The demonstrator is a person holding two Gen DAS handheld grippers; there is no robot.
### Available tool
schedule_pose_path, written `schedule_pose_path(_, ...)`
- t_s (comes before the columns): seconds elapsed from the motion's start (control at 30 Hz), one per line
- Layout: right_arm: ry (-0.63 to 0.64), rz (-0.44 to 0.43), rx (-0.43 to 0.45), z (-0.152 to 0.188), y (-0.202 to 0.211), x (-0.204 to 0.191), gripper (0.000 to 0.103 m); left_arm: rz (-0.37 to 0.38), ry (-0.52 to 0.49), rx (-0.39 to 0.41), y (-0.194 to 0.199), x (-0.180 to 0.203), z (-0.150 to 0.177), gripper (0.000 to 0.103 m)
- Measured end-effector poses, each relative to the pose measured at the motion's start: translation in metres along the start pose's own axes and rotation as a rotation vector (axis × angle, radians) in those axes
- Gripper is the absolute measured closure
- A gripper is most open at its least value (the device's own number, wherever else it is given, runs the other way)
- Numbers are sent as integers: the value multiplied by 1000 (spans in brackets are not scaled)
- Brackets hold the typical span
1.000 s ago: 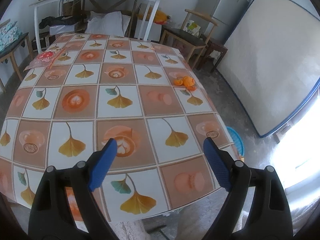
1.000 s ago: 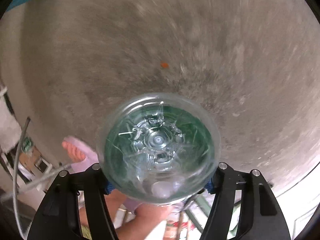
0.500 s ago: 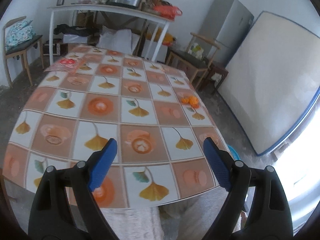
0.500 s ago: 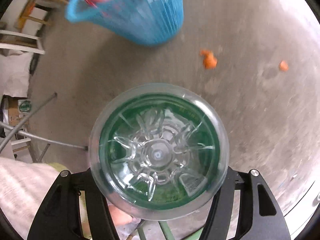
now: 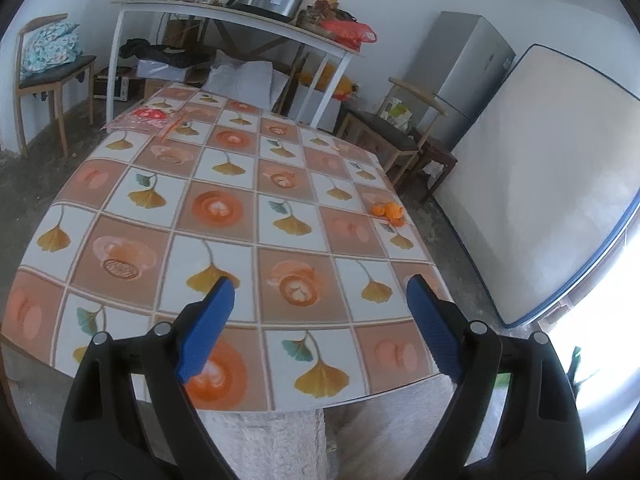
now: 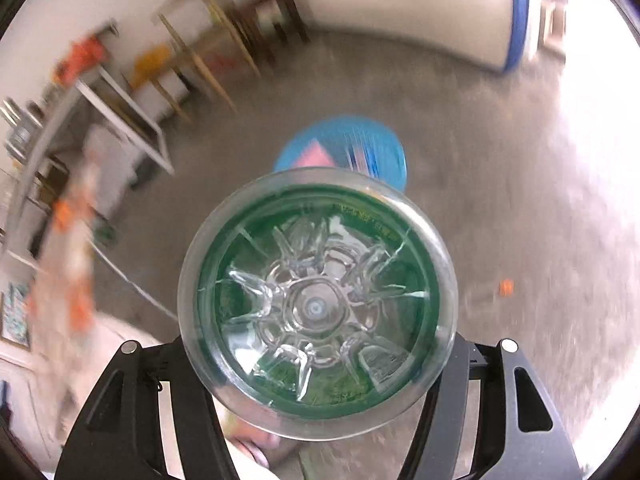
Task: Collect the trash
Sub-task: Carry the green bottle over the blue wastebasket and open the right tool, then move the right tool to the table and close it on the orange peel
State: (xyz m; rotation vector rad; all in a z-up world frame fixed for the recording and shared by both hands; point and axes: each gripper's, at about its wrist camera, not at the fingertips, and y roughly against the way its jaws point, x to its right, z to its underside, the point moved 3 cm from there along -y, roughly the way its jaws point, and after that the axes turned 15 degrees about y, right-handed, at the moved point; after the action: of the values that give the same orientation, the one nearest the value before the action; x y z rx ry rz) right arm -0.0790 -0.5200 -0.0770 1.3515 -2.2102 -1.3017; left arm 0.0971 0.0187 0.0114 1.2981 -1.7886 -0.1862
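In the right wrist view a clear plastic bottle [image 6: 316, 304] with a green label fills the middle, its base toward the camera. My right gripper [image 6: 318, 364] is shut on the bottle; the bottle hides its fingertips. Beyond the bottle, on the grey floor, stands a blue trash basket [image 6: 348, 152] with pink and striped trash inside. My left gripper [image 5: 320, 296] hangs open and empty over the near edge of the patterned table [image 5: 224, 216]. Orange peels [image 5: 387, 212] lie near the table's right edge. A red wrapper [image 5: 146, 117] lies at its far left.
An orange scrap [image 6: 506, 287] lies on the floor right of the bottle. Behind the table stand a white shelf table [image 5: 224, 12] with pots, a wooden chair [image 5: 394, 132], a grey fridge [image 5: 460, 76] and a leaning mattress [image 5: 536, 184]. Another chair [image 5: 48, 76] stands at far left.
The right gripper rose with the bottle and tilted up; the blue basket now sits just beyond the bottle. The left gripper drew back from the table, so more of the room shows.
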Motion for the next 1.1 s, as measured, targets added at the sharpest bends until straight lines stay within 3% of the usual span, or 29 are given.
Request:
schedule_pose_path(0.1,5,1,86,-43,4,8,42,14,-16,-9,-3,9,4,19)
schedule_pose_path(0.2,-28,-48,72,-81,-28,12,42,12,-28,-10,-2,14,8,19)
schedule_pose_path(0.37,-85,-94,-53,-103,-128,21,41,-38,-21,13,5,6,7,19)
schedule_pose_path(0.5,-166,-102,-286,-79,-230,50,38,-72,8,12,5,-4,3,19)
schedule_pose_path(0.57,-267,-90,-315,-67,-248,73,38,-75,13,15,5,-6,0,19)
schedule_pose_path(0.73,-288,-41,-225,-71,-235,89,28,-68,1,2,-2,-5,-1,19)
schedule_pose_path(1.0,-244,-27,-110,-83,-178,98,27,-21,-6,-25,-12,-2,2,19)
schedule_pose_path(1.1,-192,-44,-67,-97,-155,82,27,-14,2,-19,-10,-5,1,19)
